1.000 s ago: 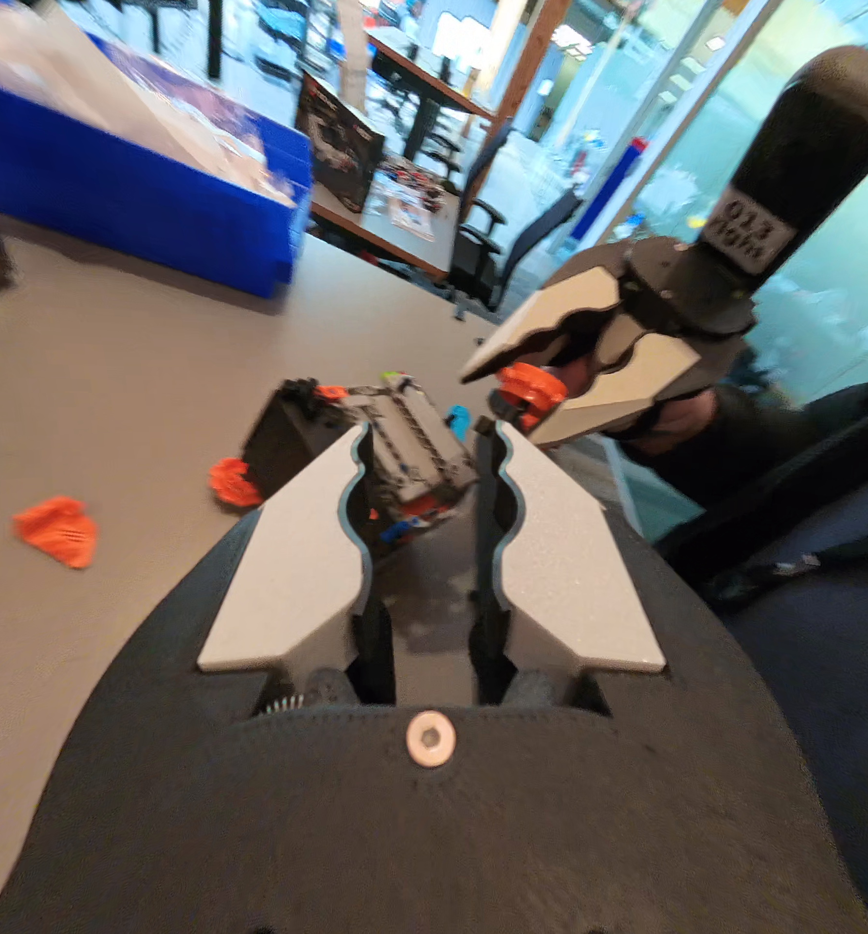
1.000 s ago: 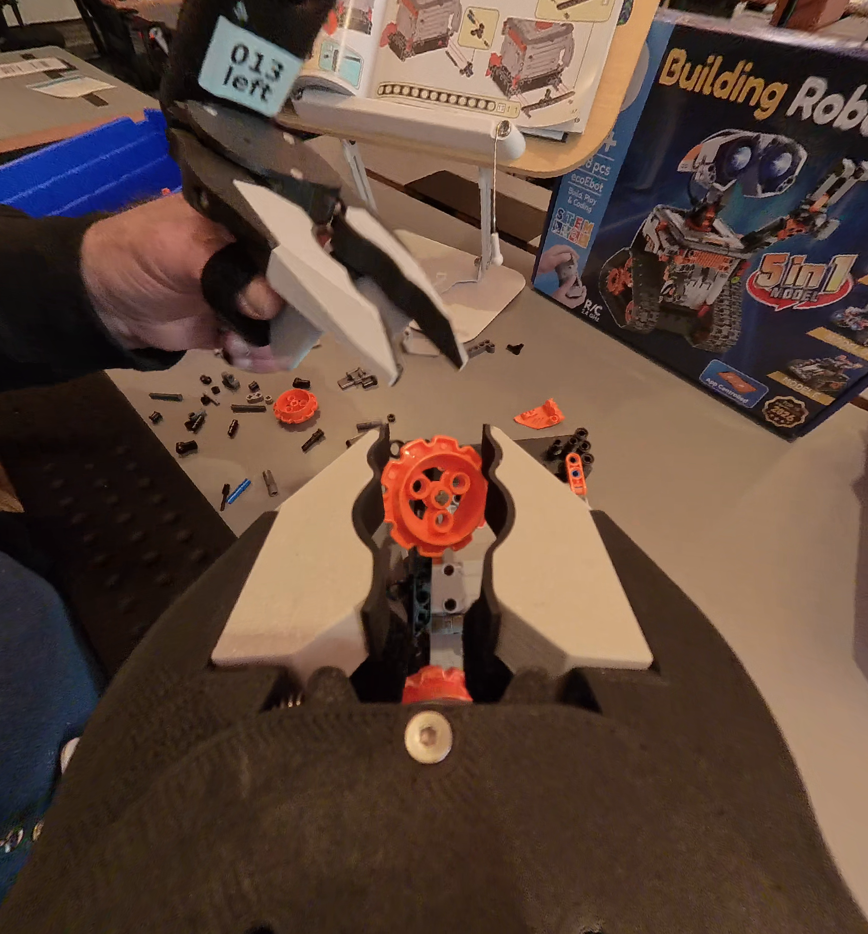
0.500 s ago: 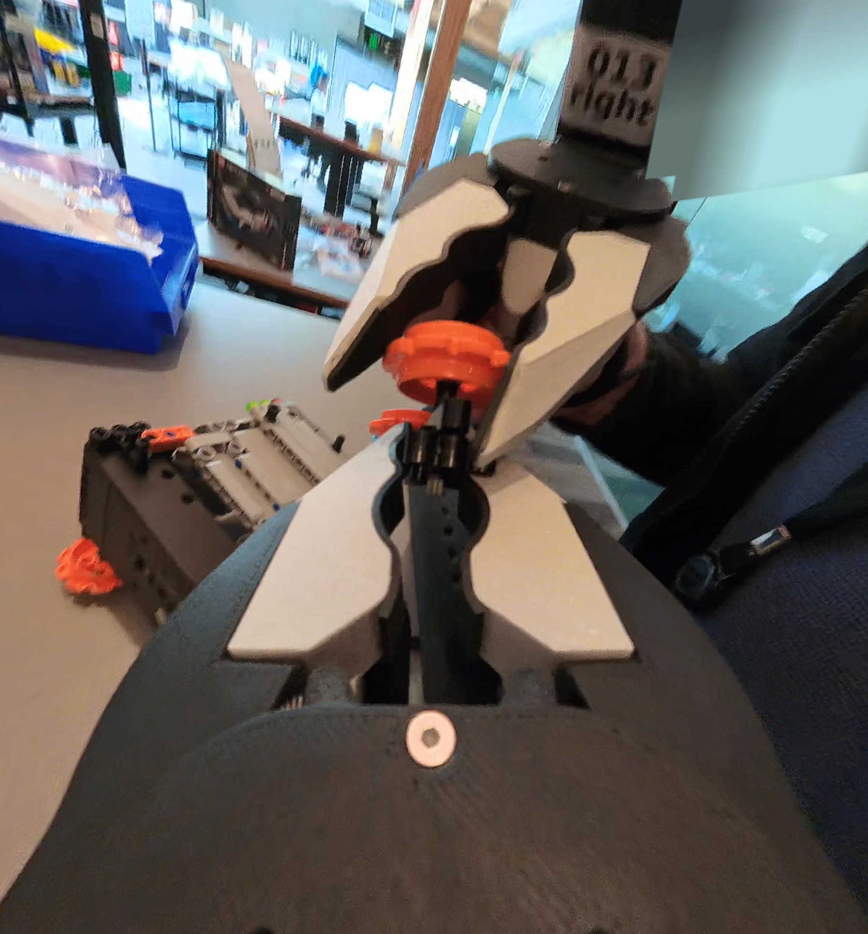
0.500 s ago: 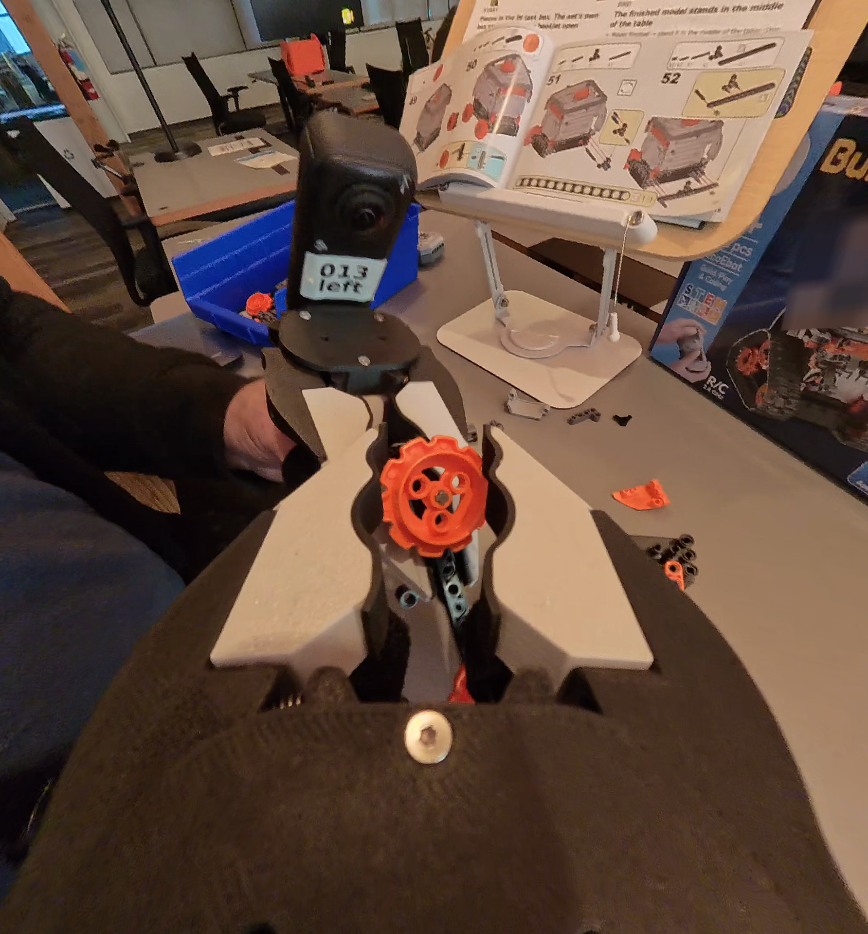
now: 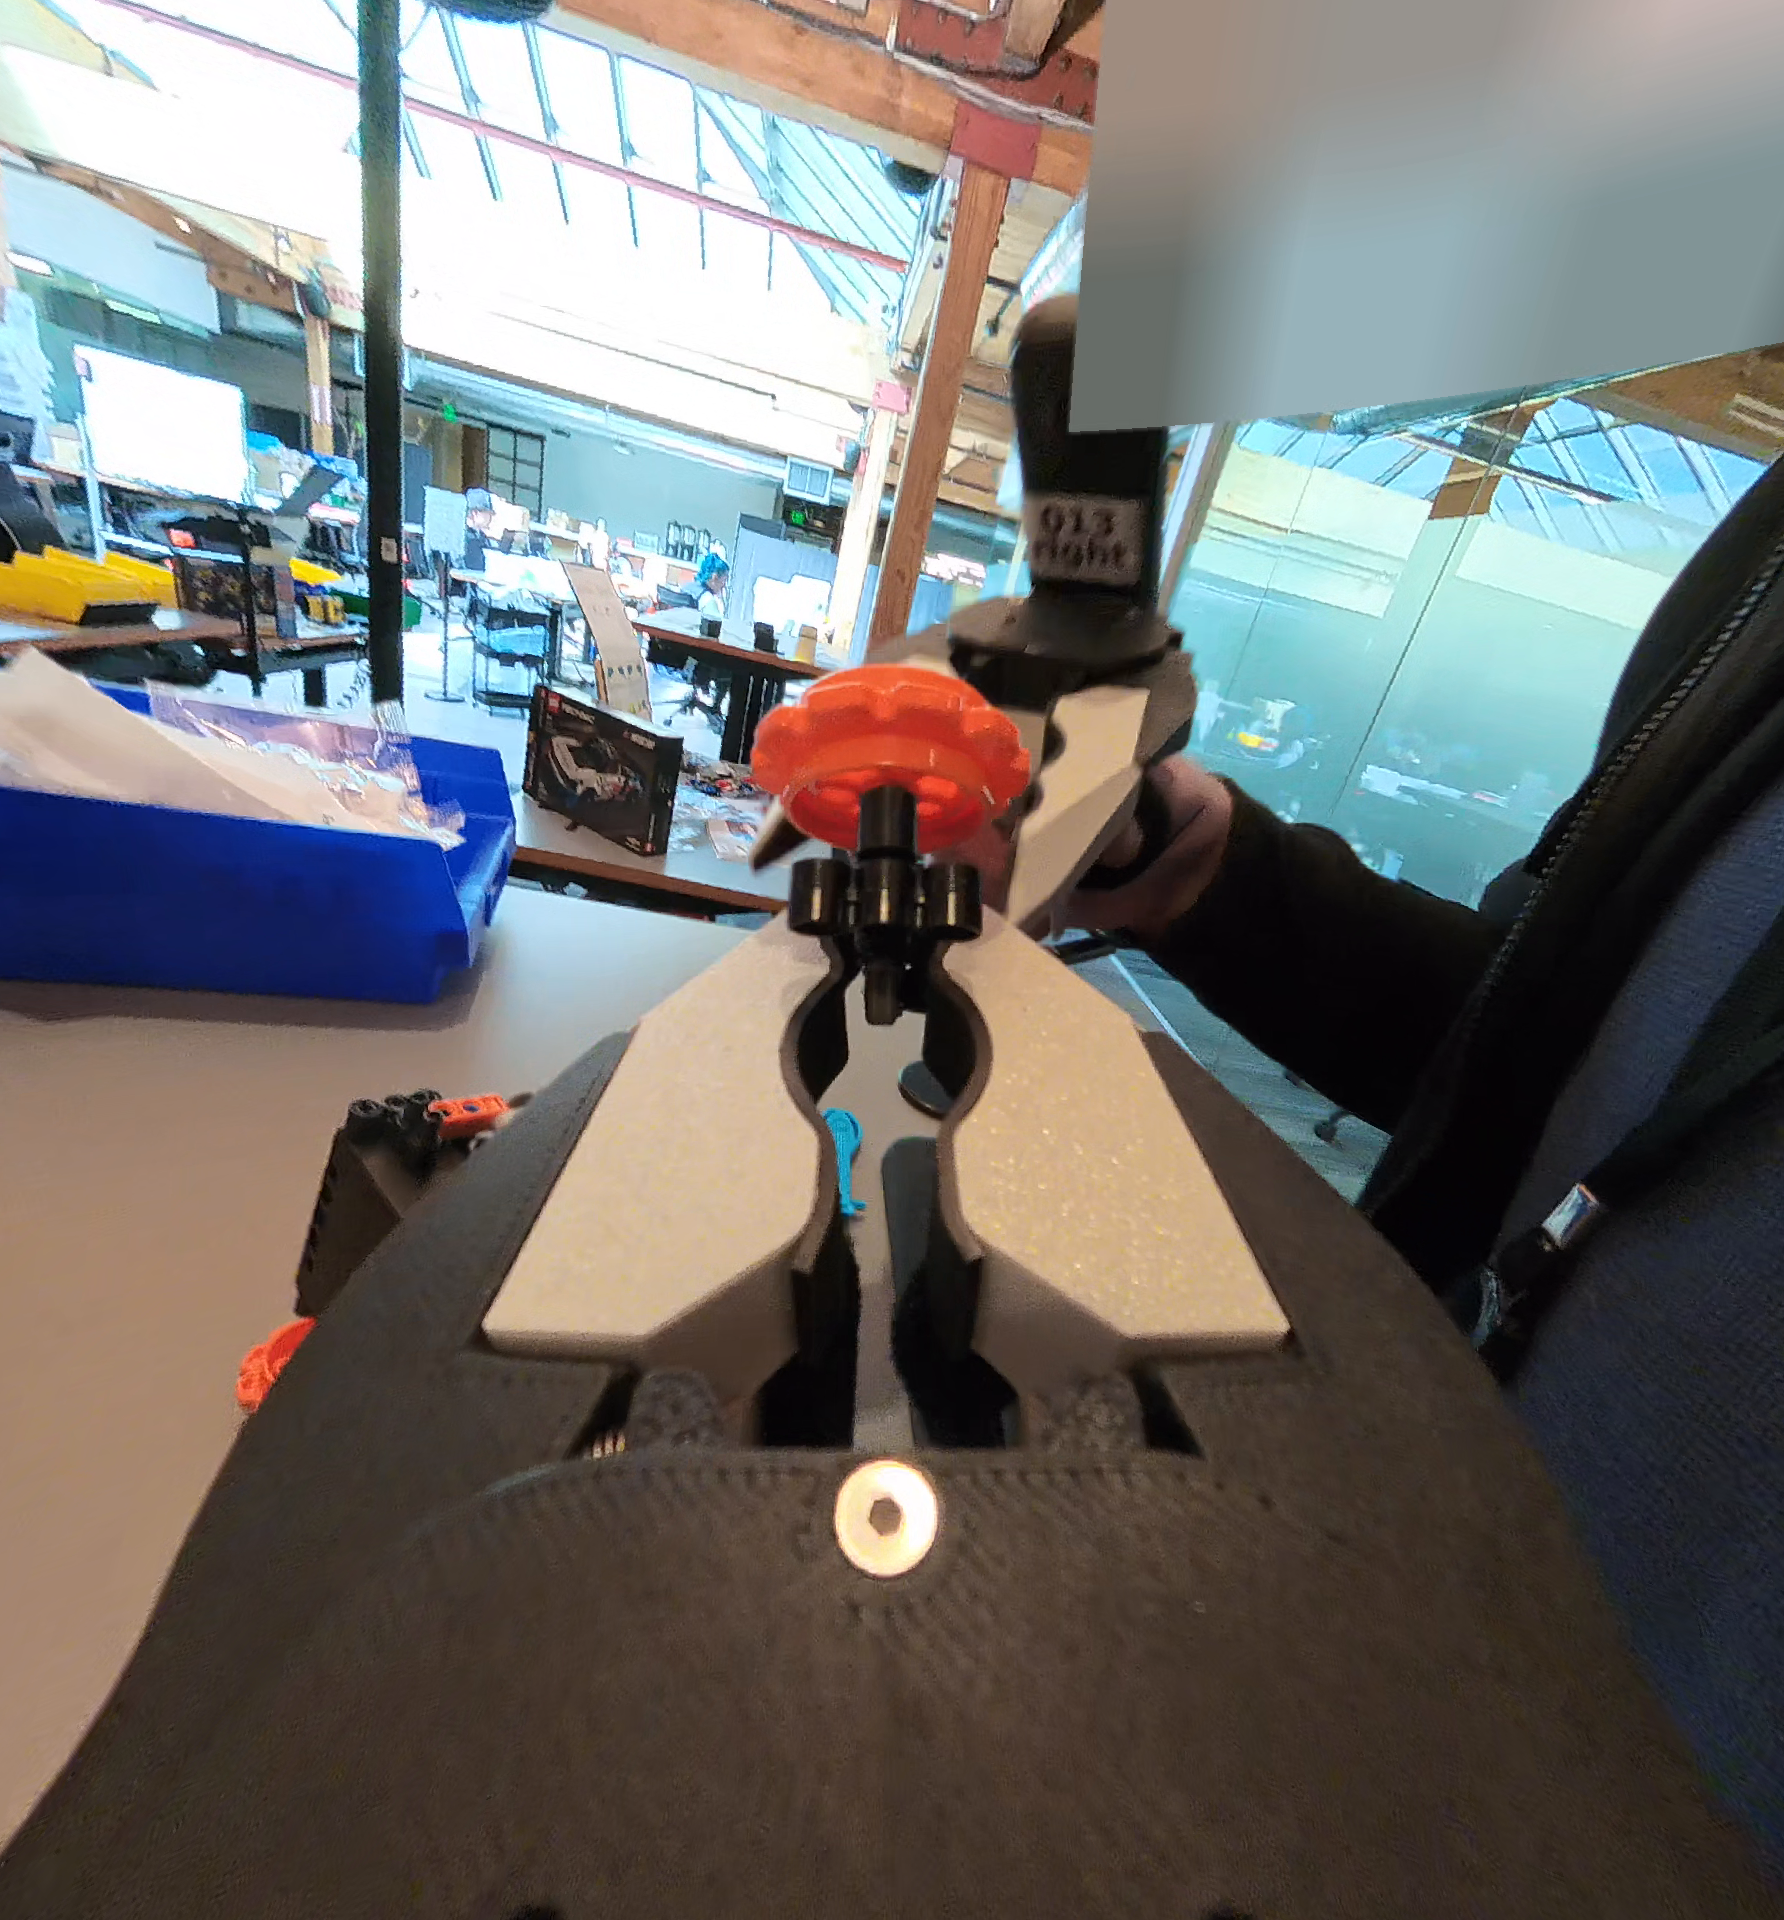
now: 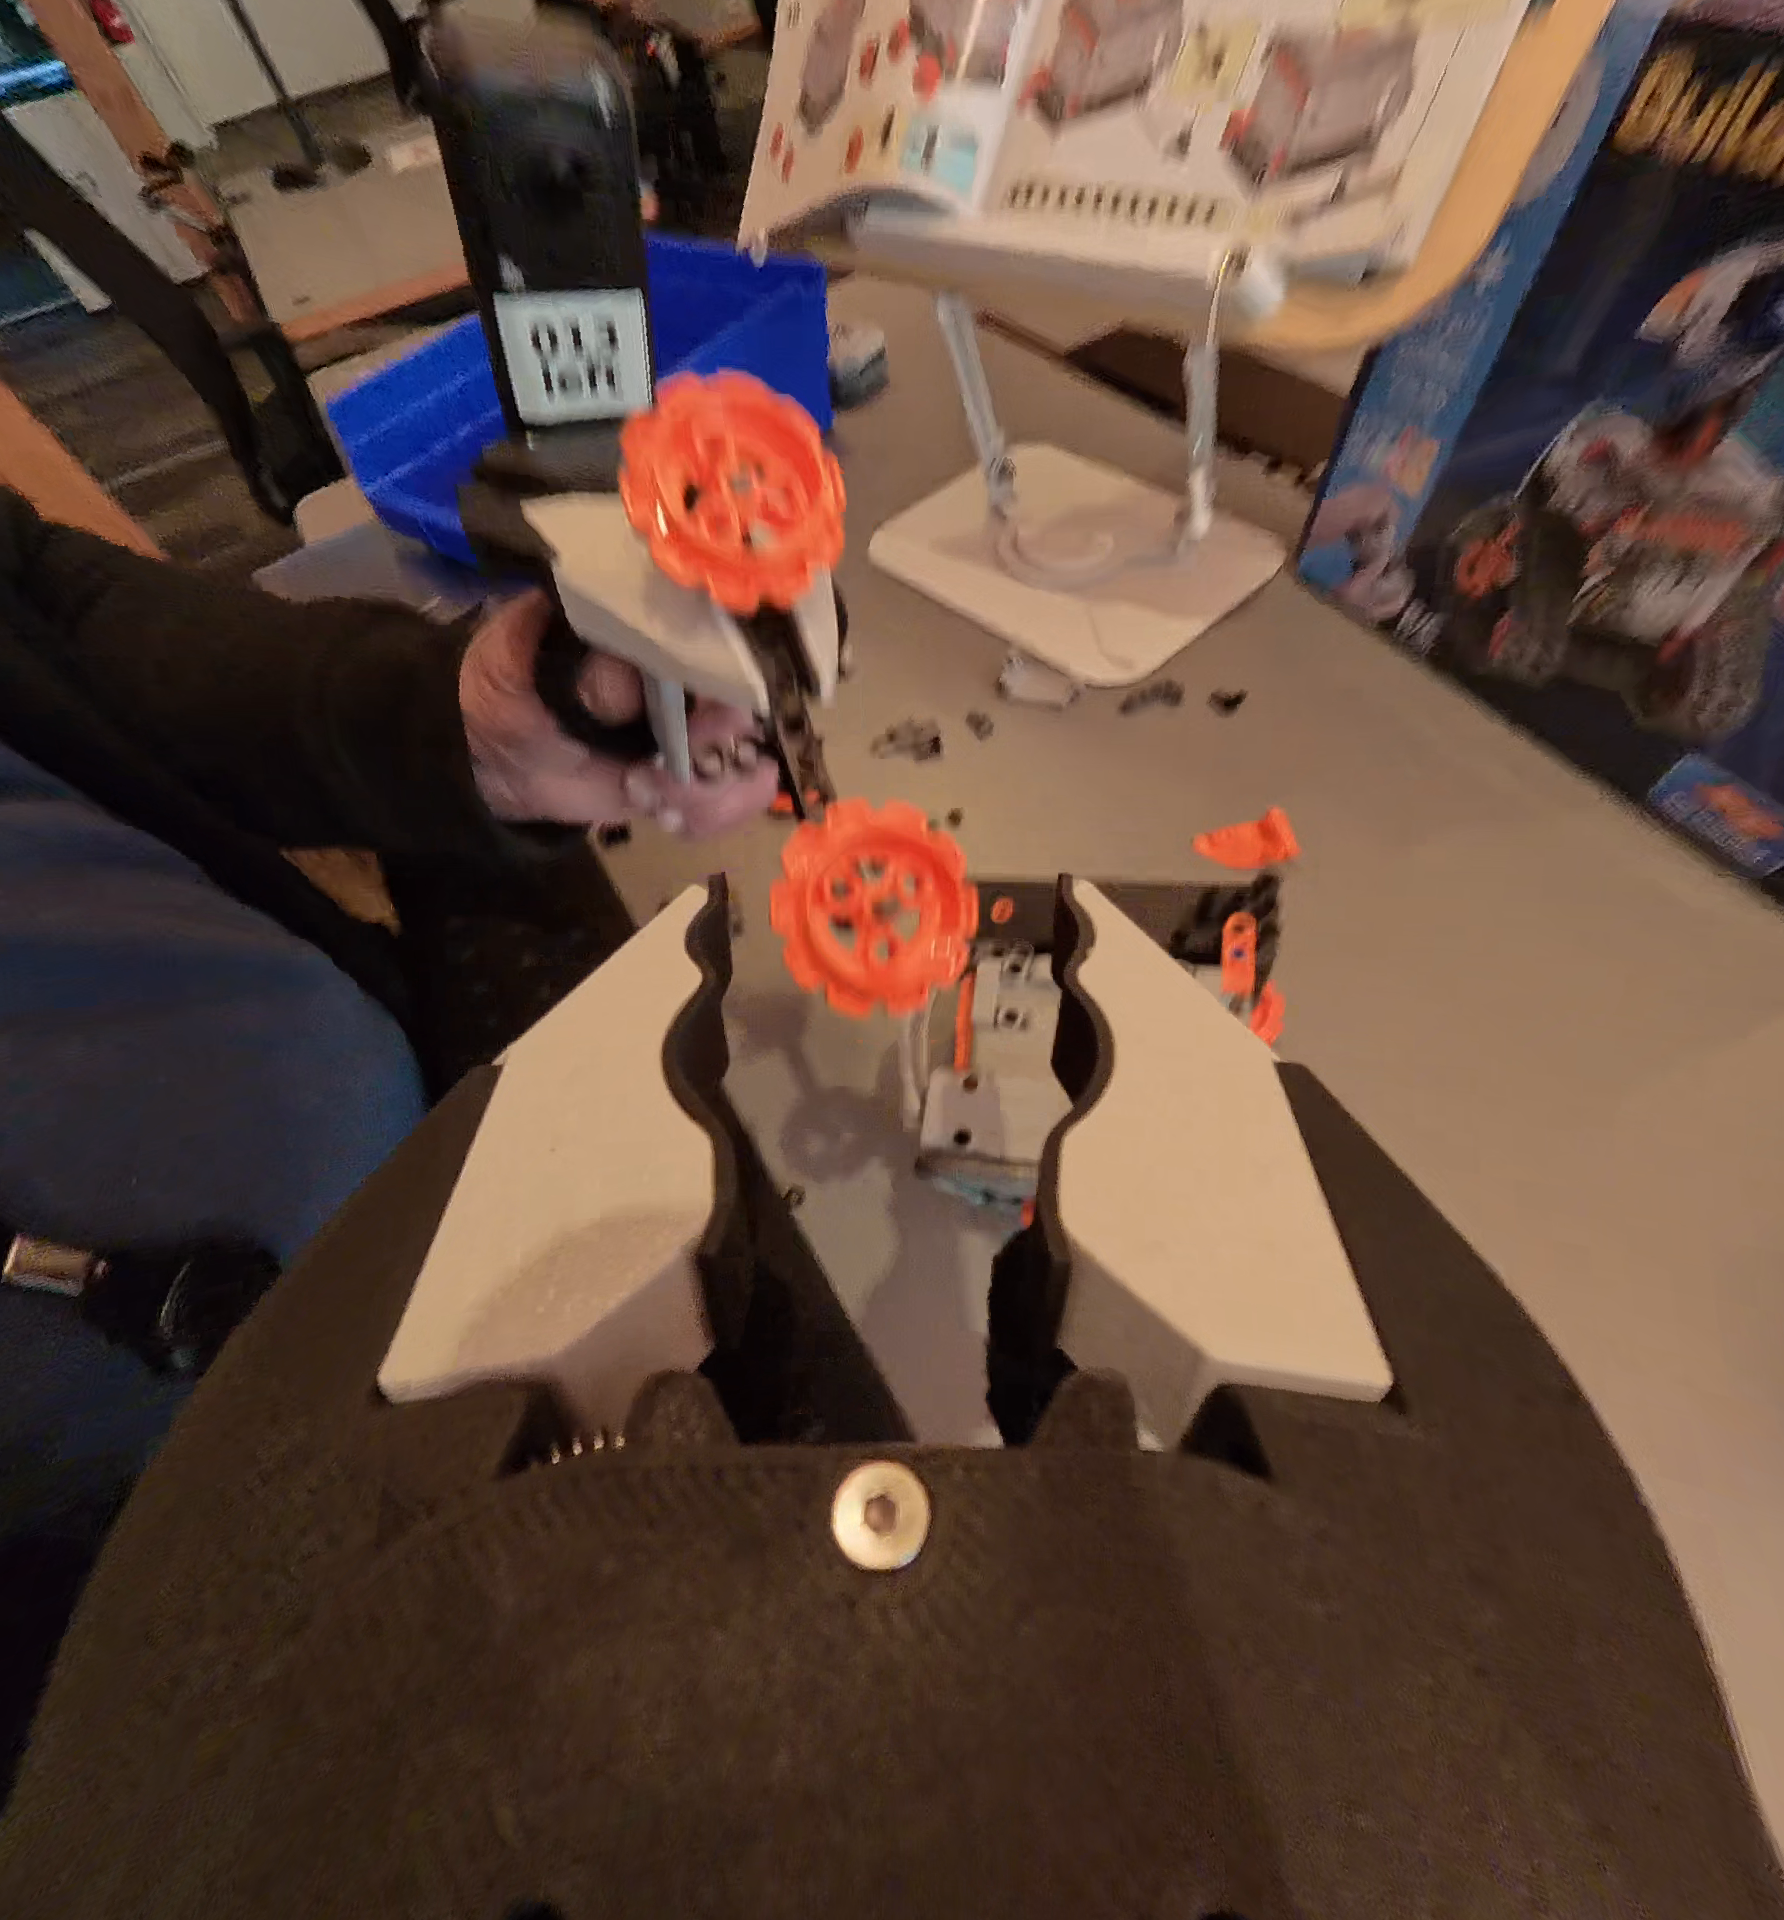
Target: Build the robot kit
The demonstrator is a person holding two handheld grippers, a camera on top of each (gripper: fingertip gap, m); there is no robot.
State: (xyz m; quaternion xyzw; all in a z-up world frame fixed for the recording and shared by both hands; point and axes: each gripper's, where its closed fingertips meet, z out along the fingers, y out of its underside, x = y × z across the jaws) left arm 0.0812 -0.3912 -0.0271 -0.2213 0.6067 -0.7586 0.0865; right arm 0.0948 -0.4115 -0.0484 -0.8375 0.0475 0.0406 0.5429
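Orange toothed wheels (image 5: 890, 750) sit at each end of a black perforated beam (image 6: 800, 727) made of toy building parts. In the left wrist view, the upper wheel stands on a short black axle above a black cross-shaped connector (image 5: 883, 899), which rests right at the tips of the left gripper (image 5: 883, 951). That gripper's grey fingers are pressed nearly together, clamped on the black piece just below the connector. In the right wrist view, the beam hangs down from the left gripper (image 6: 763, 644), with the lower orange wheel (image 6: 872, 906) blurred, between but apparently clear of the fingertips of the right gripper (image 6: 888, 904). The right gripper's jaws are spread wide and hold nothing. Beneath them on the grey table (image 6: 1490, 1039) lies a partly built grey and black model (image 6: 1002, 1049). Nearby are small black loose parts (image 6: 909, 740), an orange fragment (image 6: 1246, 840), a white book stand (image 6: 1075, 566) with an open instruction booklet (image 6: 1075, 83), a blue bin (image 5: 213, 894) and a colourful toy box (image 6: 1646, 468).
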